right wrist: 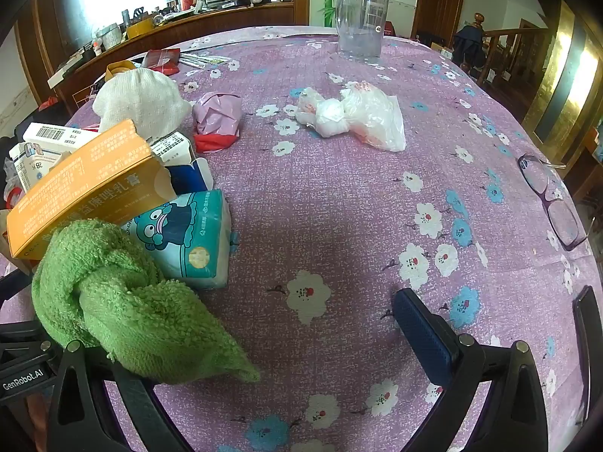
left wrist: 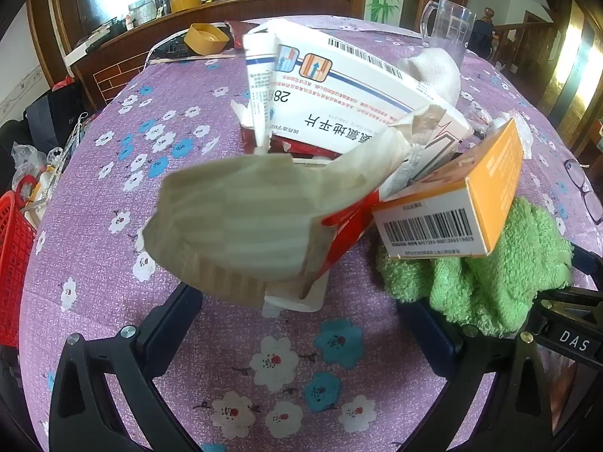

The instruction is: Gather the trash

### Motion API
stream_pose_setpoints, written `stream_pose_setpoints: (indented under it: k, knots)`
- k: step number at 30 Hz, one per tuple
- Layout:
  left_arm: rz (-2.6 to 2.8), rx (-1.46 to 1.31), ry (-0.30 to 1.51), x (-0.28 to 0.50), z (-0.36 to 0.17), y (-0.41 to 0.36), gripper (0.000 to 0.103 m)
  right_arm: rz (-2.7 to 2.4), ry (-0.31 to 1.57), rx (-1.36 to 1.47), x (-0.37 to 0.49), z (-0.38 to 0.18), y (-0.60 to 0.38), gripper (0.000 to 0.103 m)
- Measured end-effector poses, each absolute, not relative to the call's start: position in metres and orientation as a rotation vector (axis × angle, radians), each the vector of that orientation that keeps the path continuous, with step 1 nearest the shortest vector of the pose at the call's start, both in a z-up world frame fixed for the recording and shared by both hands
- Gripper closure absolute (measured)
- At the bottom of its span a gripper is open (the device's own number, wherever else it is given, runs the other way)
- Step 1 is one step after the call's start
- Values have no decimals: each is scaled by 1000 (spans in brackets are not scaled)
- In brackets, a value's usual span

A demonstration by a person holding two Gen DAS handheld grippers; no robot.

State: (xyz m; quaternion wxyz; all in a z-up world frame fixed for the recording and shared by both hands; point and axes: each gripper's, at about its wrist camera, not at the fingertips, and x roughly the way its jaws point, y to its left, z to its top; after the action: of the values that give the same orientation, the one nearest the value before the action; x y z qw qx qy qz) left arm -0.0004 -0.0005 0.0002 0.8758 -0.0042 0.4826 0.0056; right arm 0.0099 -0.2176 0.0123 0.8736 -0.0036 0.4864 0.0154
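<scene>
A heap of trash lies on the purple flowered tablecloth (left wrist: 113, 173). In the left wrist view a crumpled beige cardboard piece (left wrist: 241, 222) sticks out toward me, with a white medicine box (left wrist: 350, 86), a white tube (left wrist: 258, 86) and an orange barcoded box (left wrist: 452, 203) behind it. My left gripper (left wrist: 301, 320) stands open just short of the cardboard, nothing pressed between its fingers. In the right wrist view my right gripper (right wrist: 279, 350) is open over bare cloth. A green towel (right wrist: 124, 301) drapes over its left finger. Farther off lie a clear plastic bag wad (right wrist: 354, 116) and a crumpled pink bag (right wrist: 218, 113).
A teal tissue pack (right wrist: 188, 237) and a white knitted cloth (right wrist: 139, 101) lie by the heap. A glass mug (right wrist: 361, 22) stands at the far edge, purple glasses (right wrist: 554, 203) at the right edge. A yellow bowl (left wrist: 207, 37) sits far left; a red basket (left wrist: 15, 263) stands beside the table.
</scene>
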Motion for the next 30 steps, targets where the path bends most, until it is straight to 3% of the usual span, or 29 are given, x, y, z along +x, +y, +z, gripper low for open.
stream_pose_setpoints:
  k: [5, 14, 22, 30]
  knots:
    - [-26, 5, 1010, -17, 2, 1, 0, 43, 1036, -22, 6, 15, -217, 0]
    - [-127, -3, 804, -97, 51, 24, 0, 80, 917, -51, -58, 54, -222, 0]
    - [20, 24, 492, -175, 76, 48, 0, 114, 655, 11, -137, 102, -210, 0]
    - [110, 11, 434, -202, 72, 54, 0, 102, 565, -17, -174, 101, -189, 0]
